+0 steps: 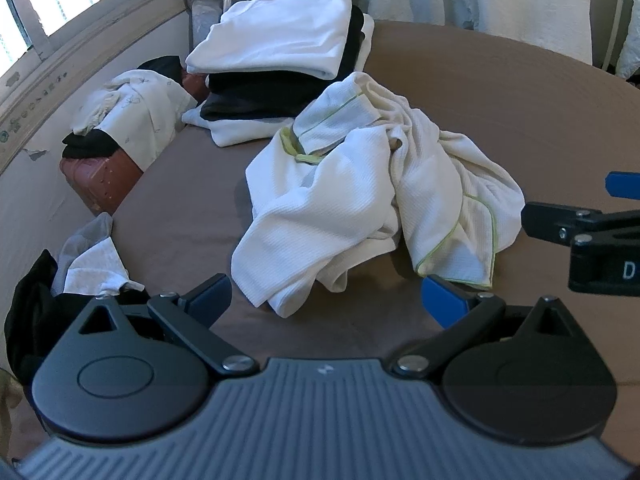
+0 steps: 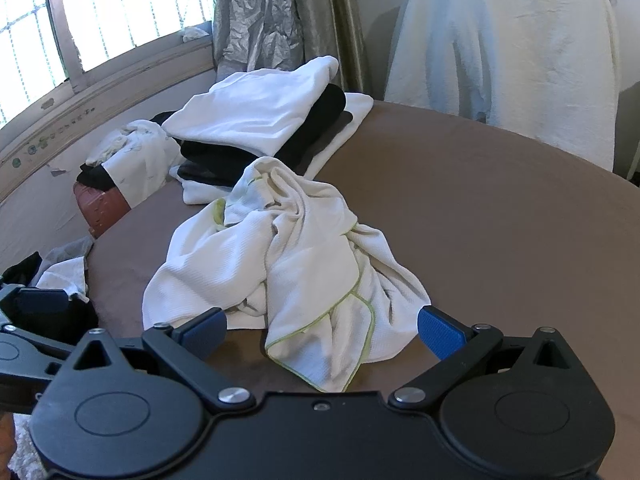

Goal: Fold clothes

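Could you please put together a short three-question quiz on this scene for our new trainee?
1. True or false: the crumpled white garment with green trim is already folded.
2. Multiple choice: the folded stack behind it is topped by a piece that is (a) white, (b) red, (c) blue.
3. Fill in: both the left tool and the right tool are ____, holding nothing.

Key:
1. False; it lies bunched on the brown surface.
2. (a) white, with dark pieces beneath.
3. Open.
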{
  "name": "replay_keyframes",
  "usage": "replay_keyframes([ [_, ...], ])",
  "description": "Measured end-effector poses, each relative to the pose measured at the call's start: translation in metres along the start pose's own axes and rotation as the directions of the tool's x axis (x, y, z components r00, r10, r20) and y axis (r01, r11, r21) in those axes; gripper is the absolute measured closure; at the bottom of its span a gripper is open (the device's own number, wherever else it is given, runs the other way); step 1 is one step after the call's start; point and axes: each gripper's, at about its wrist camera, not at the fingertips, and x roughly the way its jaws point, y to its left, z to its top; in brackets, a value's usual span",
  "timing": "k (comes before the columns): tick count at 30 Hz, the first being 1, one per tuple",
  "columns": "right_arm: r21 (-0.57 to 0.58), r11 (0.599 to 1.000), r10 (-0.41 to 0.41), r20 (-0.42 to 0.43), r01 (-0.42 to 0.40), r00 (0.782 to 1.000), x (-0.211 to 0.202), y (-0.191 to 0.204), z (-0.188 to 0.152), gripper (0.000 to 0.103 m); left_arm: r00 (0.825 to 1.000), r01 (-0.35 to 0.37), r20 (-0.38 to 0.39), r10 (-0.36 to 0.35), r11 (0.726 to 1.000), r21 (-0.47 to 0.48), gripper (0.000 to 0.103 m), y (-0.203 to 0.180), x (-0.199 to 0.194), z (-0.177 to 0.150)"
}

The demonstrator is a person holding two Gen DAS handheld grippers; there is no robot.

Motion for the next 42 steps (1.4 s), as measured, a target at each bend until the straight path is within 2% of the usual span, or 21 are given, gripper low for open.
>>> replay_keyframes([
  [12,-0.014,1.0,0.01,0.005,-0.01,1.0,0.002,0.003,0.0,0.0,1.0,-0.012,0.005,0.012,1.0,-0.008,0.0,0.004,0.005,0.0],
  [16,-0.037,0.999,0.02,0.064,-0.017,0.998,0.023,-0.004,-0.012,0.0,1.0,-0.005,0.016,0.007,0.994,-0.106,0.0,0.024,0.027,-0.006],
  [19,0.02,1.0,-0.017,0.031,0.016,0.999,0.051,-0.021,-0.029,0.0,0.999,0.001,0.051,0.008,0.985,-0.172,0.0,0.043,0.048,-0.018],
  [22,0.133,0.991,0.031,0.019,-0.033,0.999,0.07,-0.041,-0.038,0.0,0.998,-0.067,0.008,0.069,0.985,-0.16,0.002,0.058,0.079,-0.023],
  [24,0.193,0.978,0.073,0.028,-0.077,0.997,0.081,-0.052,-0.037,0.0,0.997,-0.078,-0.014,0.077,0.984,-0.158,0.002,0.067,0.097,-0.019],
  [27,0.244,0.956,0.164,0.014,-0.163,0.986,0.104,-0.059,-0.027,0.0,0.999,-0.002,-0.047,-0.009,0.976,-0.216,0.002,0.085,0.125,-0.007],
  [30,0.234,0.94,0.258,-0.015,-0.247,0.966,0.134,-0.054,-0.01,0.0,0.99,0.046,-0.117,-0.08,0.962,-0.27,0.003,0.1,0.156,0.007],
  [33,0.219,0.92,0.345,-0.051,-0.326,0.937,0.172,-0.042,0.01,0.0,0.99,0.096,-0.068,-0.12,0.953,-0.288,0.003,0.105,0.186,0.016],
  [38,0.162,0.955,0.27,-0.11,-0.251,0.957,0.236,-0.013,0.031,0.0,0.981,0.186,0.016,-0.192,0.928,-0.322,0.003,0.115,0.235,0.028],
  [40,0.147,0.963,0.242,-0.105,-0.226,0.965,0.248,-0.002,0.032,0.0,0.943,0.309,0.042,-0.329,0.824,-0.476,0.003,0.129,0.255,0.004],
  [41,0.114,0.969,0.228,-0.086,-0.218,0.97,0.245,0.004,0.03,0.0,0.943,0.315,0.054,-0.327,0.831,-0.458,0.008,0.125,0.25,0.002],
  [42,0.077,0.975,0.215,-0.066,-0.21,0.974,0.242,0.01,0.028,0.011,0.943,0.321,0.067,-0.326,0.839,-0.439,0.017,0.121,0.244,0.001],
])
